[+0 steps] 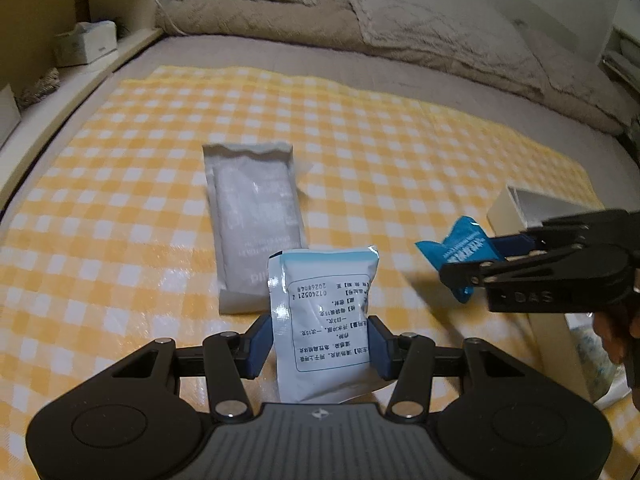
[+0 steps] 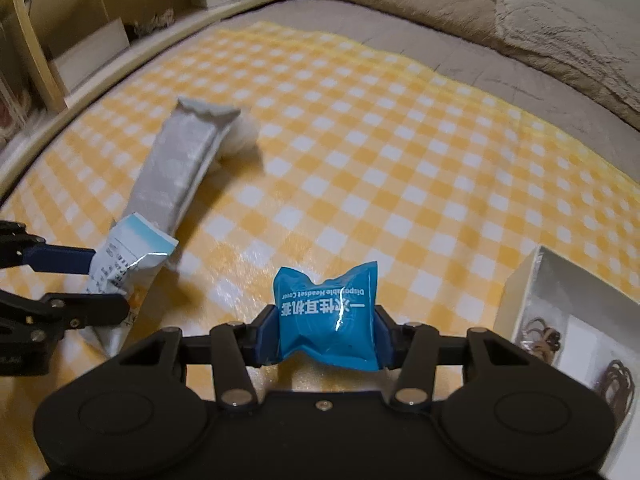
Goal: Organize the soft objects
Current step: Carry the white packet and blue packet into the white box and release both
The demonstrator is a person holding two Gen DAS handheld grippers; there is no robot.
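Left tool (image 1: 320,344) pinches white sachet (image 1: 324,320); right tool (image 2: 326,330) pinches blue packet (image 2: 328,320). Grey pouch (image 1: 252,220) lies on checked cloth (image 1: 400,160).

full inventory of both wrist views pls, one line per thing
white sachet: 1, white with light blue top, held in left hand-held gripper
blue pouch: 1, blue, held in right hand-held gripper
grey pack: 1, silver-grey, lying mid cloth
checked cloth: 1, yellow and white, spread on bed
open box: 1, white, cloth's right edge, dark hair ties inside
blankets: beige pile, far end of bed
tissue box: 1, white, left shelf
left hand-held gripper: 1, black, blue pads, shut on sachet
right hand-held gripper: 1, black, blue pads, shut on pouch
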